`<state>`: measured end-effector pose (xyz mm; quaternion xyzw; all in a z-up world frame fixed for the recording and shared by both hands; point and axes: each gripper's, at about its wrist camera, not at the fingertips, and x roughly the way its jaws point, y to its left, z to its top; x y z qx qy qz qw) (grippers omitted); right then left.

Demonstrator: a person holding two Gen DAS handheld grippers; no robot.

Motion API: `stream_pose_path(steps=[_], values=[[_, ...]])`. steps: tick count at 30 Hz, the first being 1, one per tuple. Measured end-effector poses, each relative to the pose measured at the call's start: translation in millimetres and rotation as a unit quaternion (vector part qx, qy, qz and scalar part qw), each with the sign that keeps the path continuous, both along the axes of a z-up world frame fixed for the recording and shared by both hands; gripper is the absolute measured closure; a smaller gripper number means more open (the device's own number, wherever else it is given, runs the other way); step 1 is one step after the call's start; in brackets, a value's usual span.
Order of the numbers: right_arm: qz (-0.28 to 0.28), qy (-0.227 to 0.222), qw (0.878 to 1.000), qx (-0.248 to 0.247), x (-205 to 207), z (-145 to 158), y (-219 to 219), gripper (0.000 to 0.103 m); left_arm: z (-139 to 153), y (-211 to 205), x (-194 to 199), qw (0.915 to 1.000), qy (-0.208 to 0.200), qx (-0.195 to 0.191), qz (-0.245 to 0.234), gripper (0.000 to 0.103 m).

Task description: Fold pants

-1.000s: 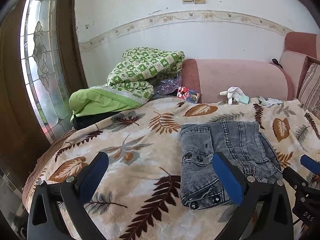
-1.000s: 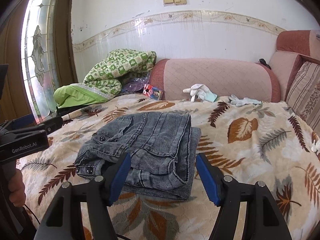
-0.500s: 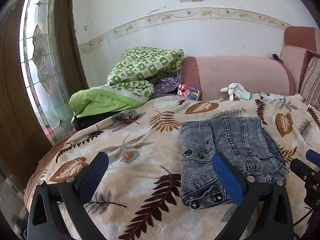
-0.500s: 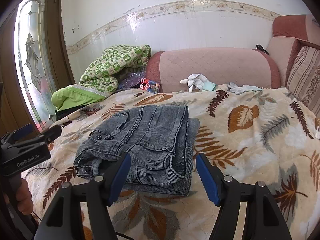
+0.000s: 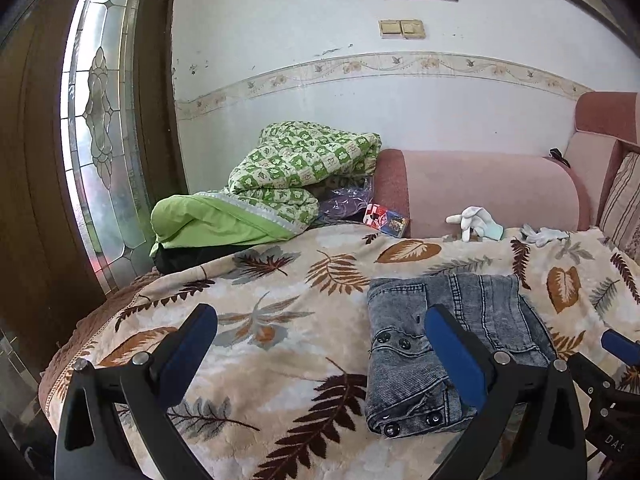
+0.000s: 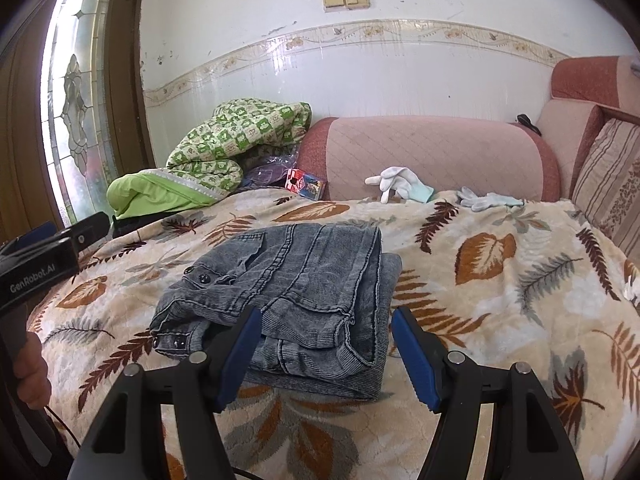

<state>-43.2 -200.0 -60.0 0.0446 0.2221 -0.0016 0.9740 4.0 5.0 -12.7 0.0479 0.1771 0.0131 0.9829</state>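
Pants (image 6: pixel 296 292): grey acid-washed denim, ribbed in texture, folded into a thick, roughly rectangular bundle with stitched seams on top and dark snap buttons along the waistband at its left end. They lay flat on the blanket (image 6: pixel 500 304), near its middle, touched by neither tool.

Blanket: plush cream fleece printed with brown, rust and grey leaves and ferns, draped over the seat of a sofa (image 6: pixel 432 156).

Sofa: pink quilted fabric with a rounded bolster back and darker red trim; a striped cushion (image 6: pixel 608 184) stood at its right end.

Left gripper (image 5: pixel 320 344): black frame with blue padded fingers (image 5: pixel 452 348), spread wide and grasping nothing, held above the blanket to the left of the pants.

Right gripper (image 6: pixel 326 344): same build, blue pads parted and empty, poised just above the near edge of the bundle.

Quilt (image 5: pixel 296 168): green-and-white checked, puffy, heaped on a lime-green folded cloth at the sofa's left end.

Gloves (image 6: pixel 400 184): white knit, one with a pale teal cuff, lying limp against the sofa back, a second pair (image 6: pixel 488 200) just to their right.

Small printed box (image 6: pixel 306 182): glossy, red and blue, beside the quilt.
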Motion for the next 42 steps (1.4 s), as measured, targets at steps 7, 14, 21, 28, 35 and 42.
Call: stream_pose_path(steps=[7, 14, 21, 28, 35, 42], values=[[0.007, -0.012, 1.0, -0.015, -5.0, 2.5, 5.5, 0.032, -6.1, -3.9, 3.4, 0.9998, 0.009, 0.018, -0.005, 0.0], [0.008, -0.015, 1.0, -0.019, -4.2, 0.9, 8.5, 0.032, 4.5, 1.8, -2.7, 0.9999, -0.009, 0.008, -0.004, 0.0], [0.012, -0.017, 0.999, -0.028, -5.5, -0.5, 13.0, 0.032, 7.9, 3.8, -6.4, 0.9999, -0.017, 0.004, -0.001, 0.0], [0.019, -0.018, 0.999, -0.034, -5.9, -1.3, 15.2, 0.032, 7.8, 0.0, -7.6, 0.9998, -0.016, 0.01, -0.007, 0.0], [0.02, -0.015, 0.999, -0.036, -6.1, -1.7, 17.4, 0.032, 8.4, -0.3, -7.4, 0.9998, -0.012, 0.004, -0.016, 0.0], [0.023, -0.012, 0.999, -0.039, -4.4, -3.2, 18.5, 0.032, 8.7, -0.4, -9.3, 0.9997, -0.015, -0.004, -0.02, 0.0]])
